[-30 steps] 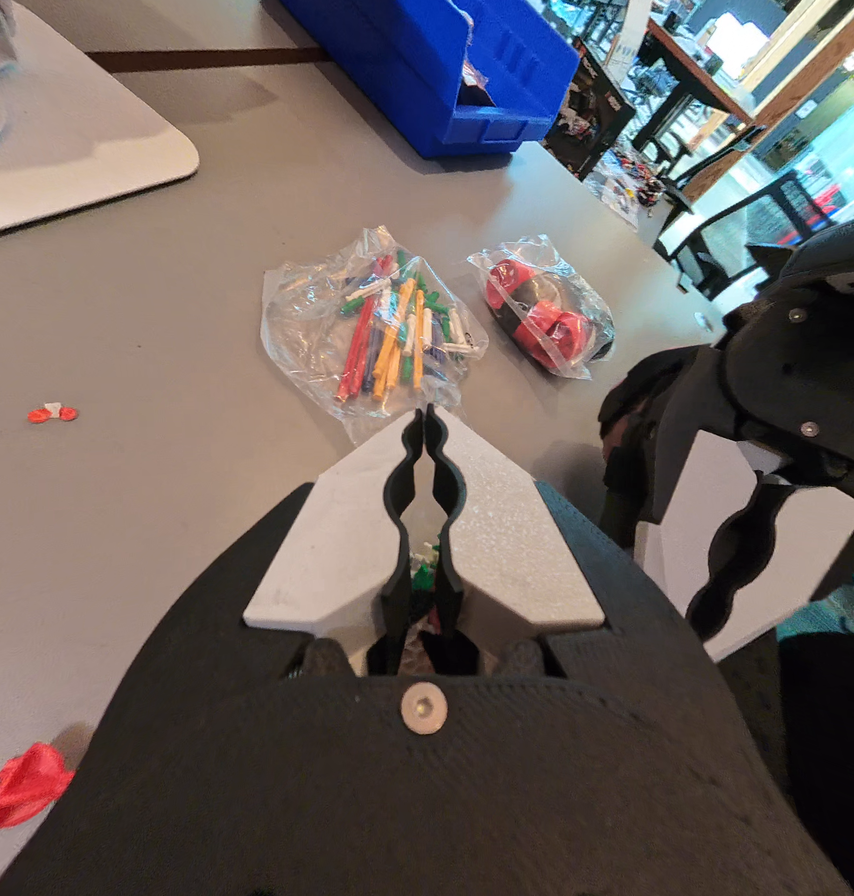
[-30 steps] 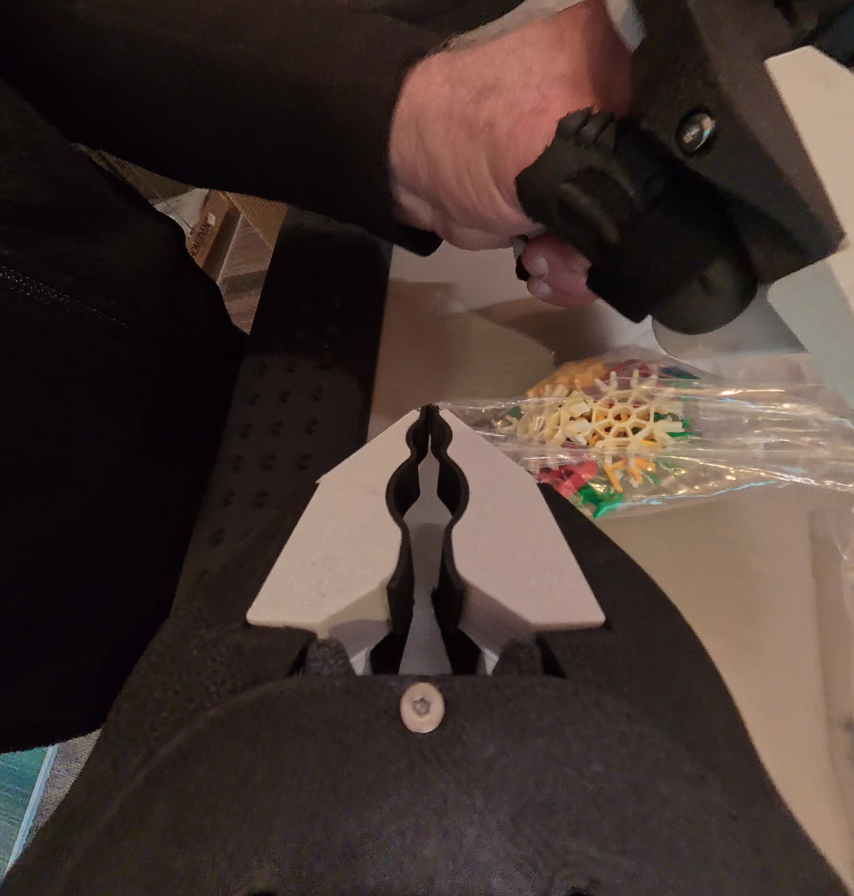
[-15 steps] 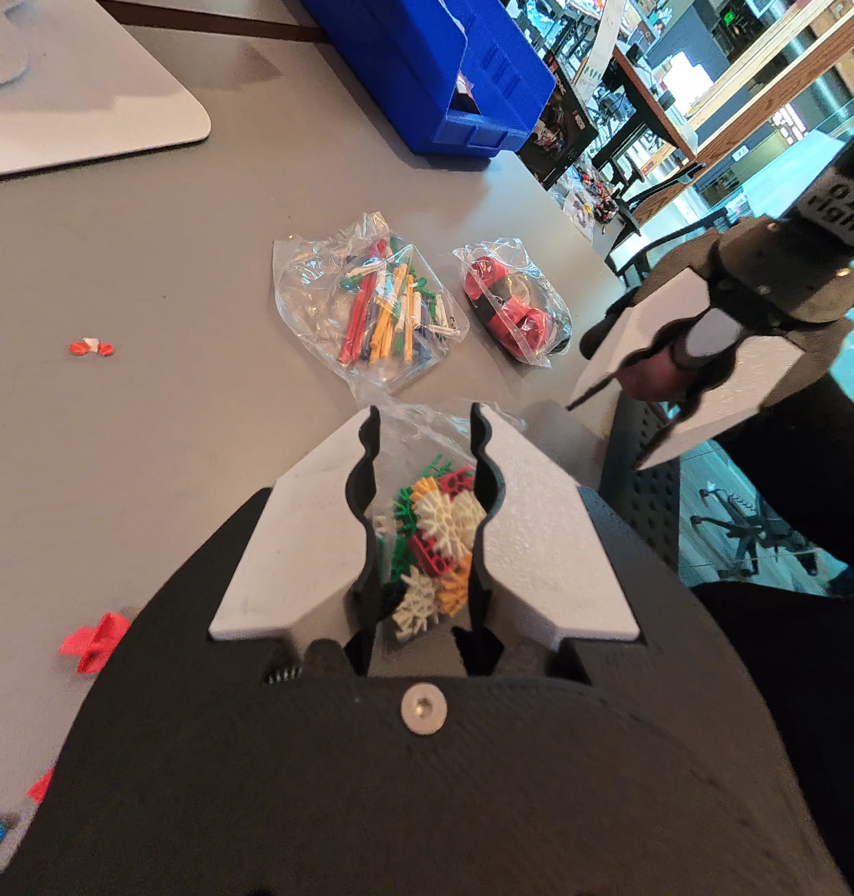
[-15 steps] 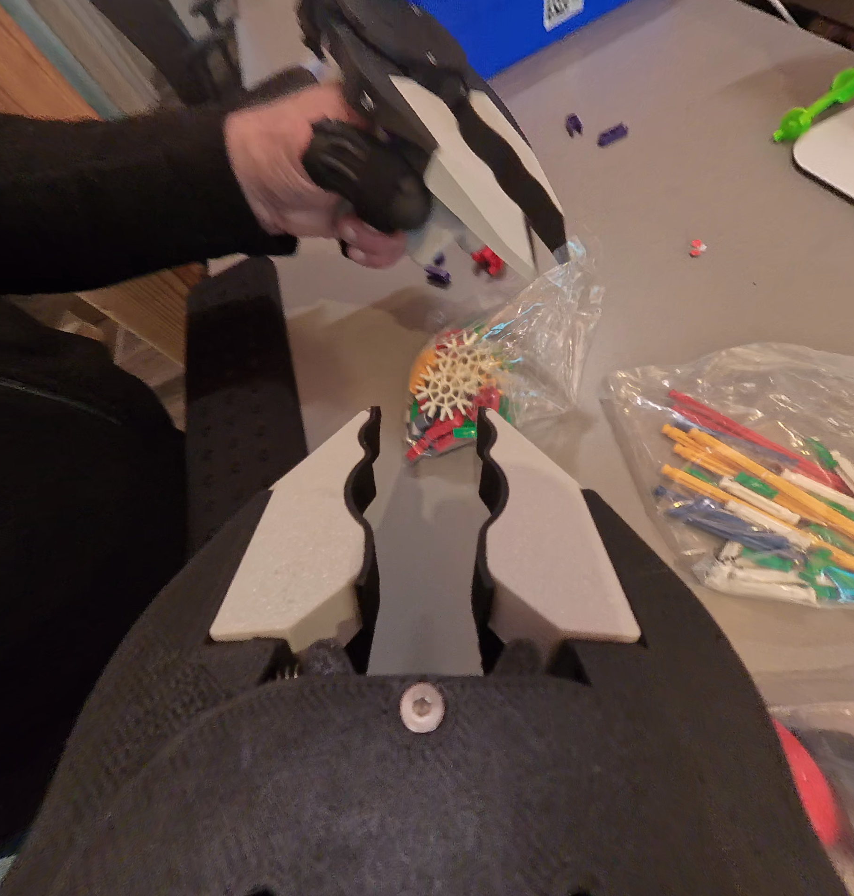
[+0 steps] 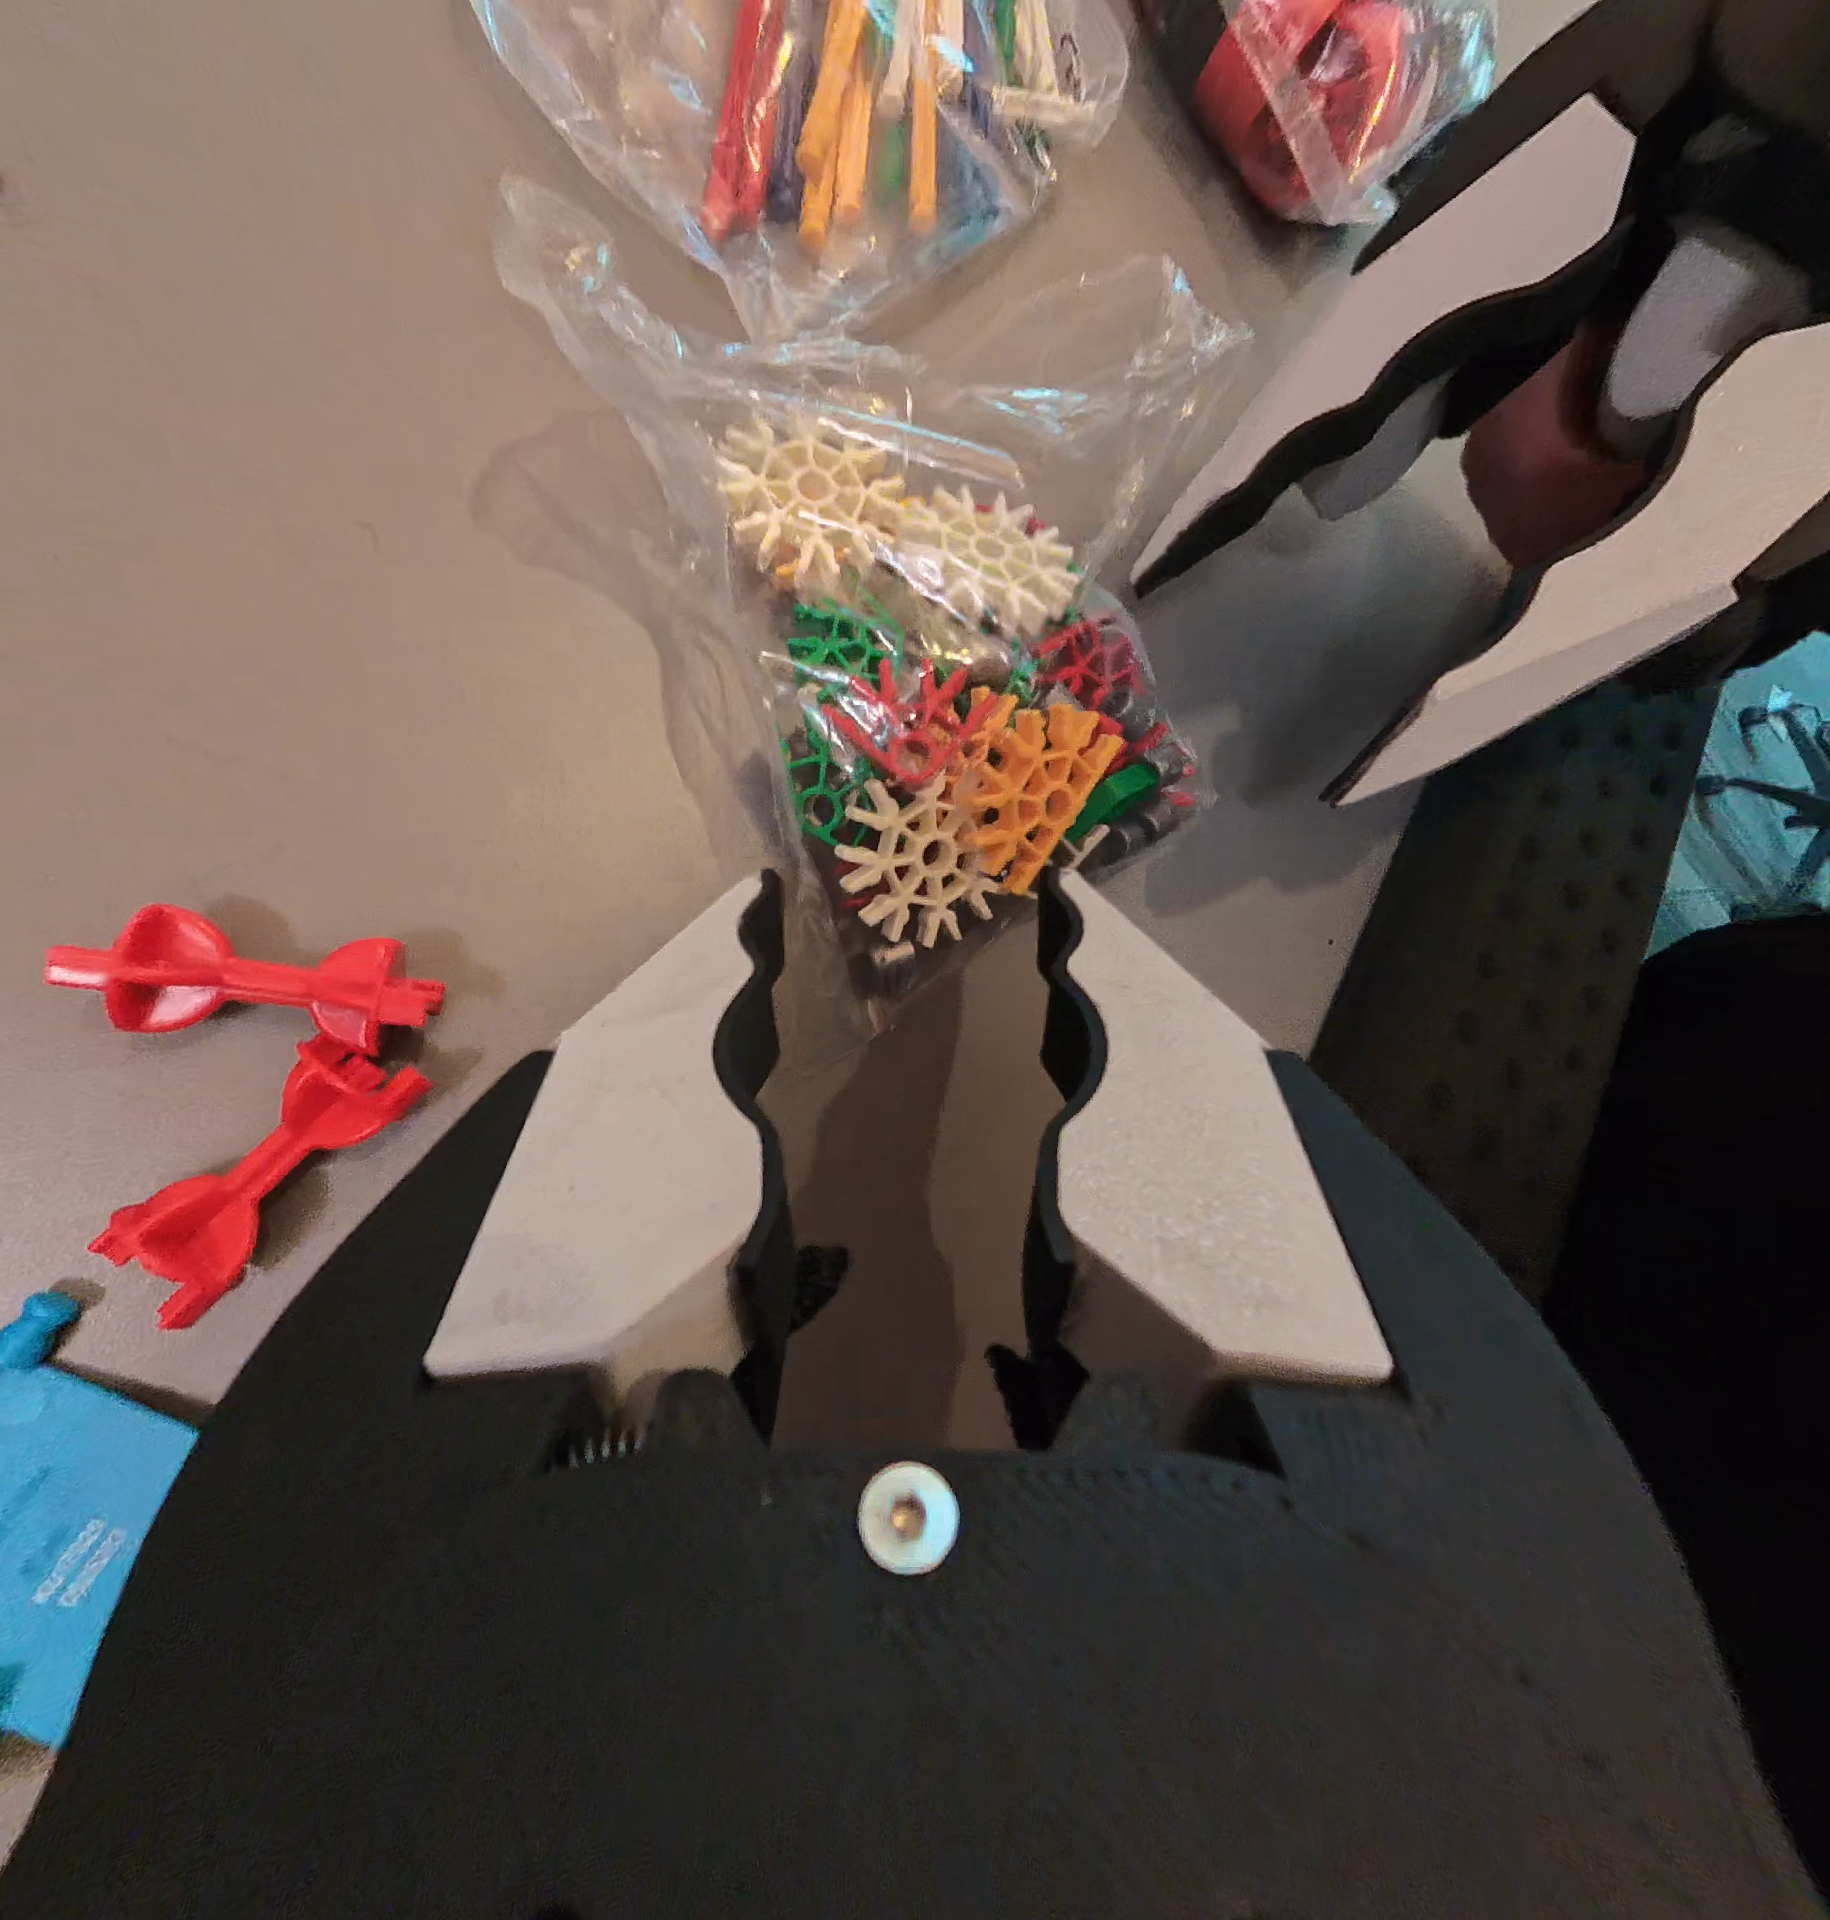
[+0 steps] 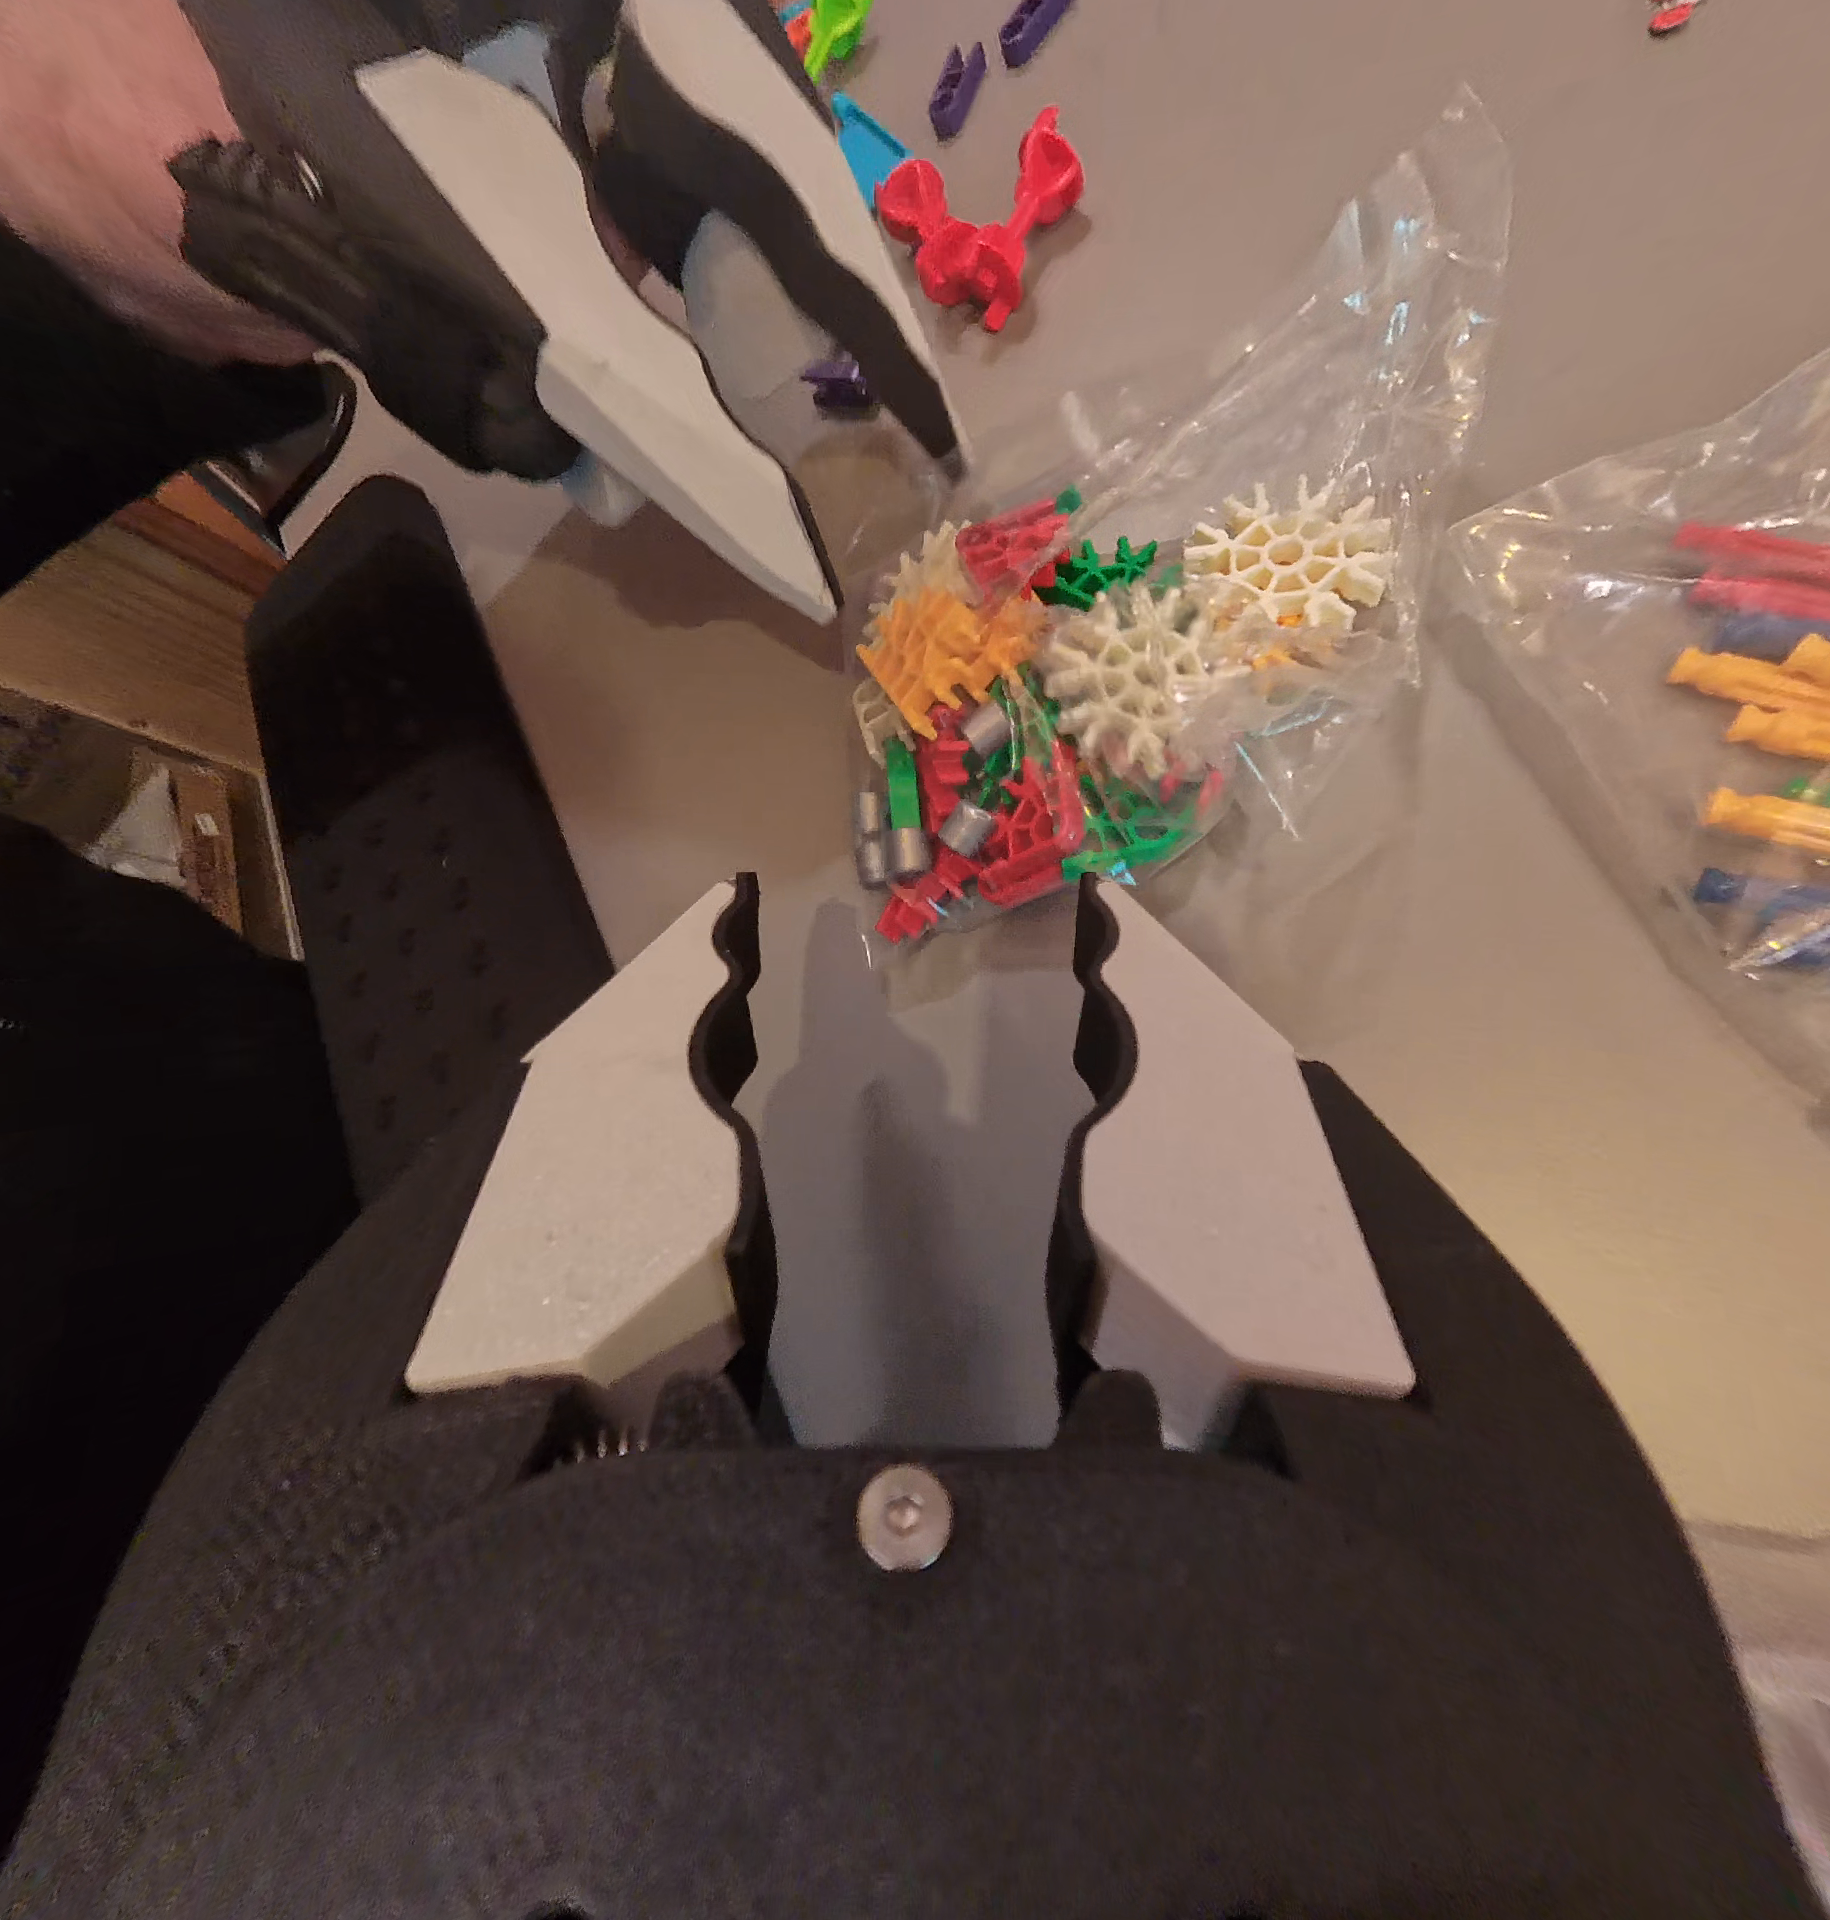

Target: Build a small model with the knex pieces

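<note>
Both tools have swung down over the grey table (image 5: 267, 520) since a second ago, when each was clenched; the clear bag of snowflake-shaped connectors (image 5: 952, 727), then pinched in the left tool, now lies free on the table.

Left tool (image 5: 906, 894) is released, jaws spread wide, its fingertips just short of the near end of the connector bag; whether they touch the plastic cannot be told. Right tool (image 6: 916, 894) is likewise released and empty, its tips at the bag's edge from the other side, seen in its own view with the left tool slanting in from the upper left.

Beyond the connector bag lies a bigger clear bag of coloured rods (image 5: 849, 114), touching or overlapping its crumpled top. Further right sits a small bag of red wheels (image 5: 1306, 94), partly behind the right tool.

A perforated black chair arm (image 6: 391, 790) stands against the table's edge, just beside the connector bag.

Two red loose pieces (image 5: 256, 1091) lie on the table to the left of the left tool, and a blue piece (image 5: 28, 1475) shows at the lower left edge.
</note>
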### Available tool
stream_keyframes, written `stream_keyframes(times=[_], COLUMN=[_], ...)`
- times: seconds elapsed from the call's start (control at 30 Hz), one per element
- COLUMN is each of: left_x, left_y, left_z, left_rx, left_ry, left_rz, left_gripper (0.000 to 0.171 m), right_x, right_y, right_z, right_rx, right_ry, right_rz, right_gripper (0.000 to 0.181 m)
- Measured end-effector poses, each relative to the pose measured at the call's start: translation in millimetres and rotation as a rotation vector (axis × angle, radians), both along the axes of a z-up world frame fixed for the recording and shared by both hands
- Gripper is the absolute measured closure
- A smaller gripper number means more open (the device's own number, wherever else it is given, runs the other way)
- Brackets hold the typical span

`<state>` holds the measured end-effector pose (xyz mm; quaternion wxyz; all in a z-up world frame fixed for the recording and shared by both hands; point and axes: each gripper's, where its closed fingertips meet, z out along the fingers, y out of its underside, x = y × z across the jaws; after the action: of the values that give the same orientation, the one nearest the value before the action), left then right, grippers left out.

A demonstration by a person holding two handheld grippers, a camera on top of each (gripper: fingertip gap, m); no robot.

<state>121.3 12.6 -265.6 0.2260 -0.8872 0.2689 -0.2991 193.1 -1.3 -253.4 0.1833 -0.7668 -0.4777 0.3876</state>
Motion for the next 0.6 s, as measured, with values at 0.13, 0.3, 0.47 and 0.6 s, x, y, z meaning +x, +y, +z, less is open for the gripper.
stream_keyframes(times=[0.13, 0.3, 0.47, 0.6], left_x=[12.6, 39.1, 17.9, 20.9], left_y=[-11.2, -55.1, -36.8, -14.4], left_z=[-6.6, -6.5, 39.2, 72.7], left_rx=[-0.017, -0.119, 0.085, 0.285], left_ry=[0.013, -0.028, -0.049, 0.003], left_rz=[-0.036, -0.147, -0.081, -0.28], left_gripper=[0.141, 0.136, 0.132, 0.132], right_x=[-5.2, 6.0, 20.9, 5.4], right_y=[5.8, 5.5, 19.5, 17.9], right_z=[-14.0, -10.5, 29.3, 66.0], right_rx=[-0.003, 0.019, 0.111, 0.247], right_ry=[-0.004, -0.063, -0.021, 0.043], right_rz=[-0.039, 0.05, 0.06, 0.241], right_gripper=[0.127, 0.131, 0.133, 0.13])
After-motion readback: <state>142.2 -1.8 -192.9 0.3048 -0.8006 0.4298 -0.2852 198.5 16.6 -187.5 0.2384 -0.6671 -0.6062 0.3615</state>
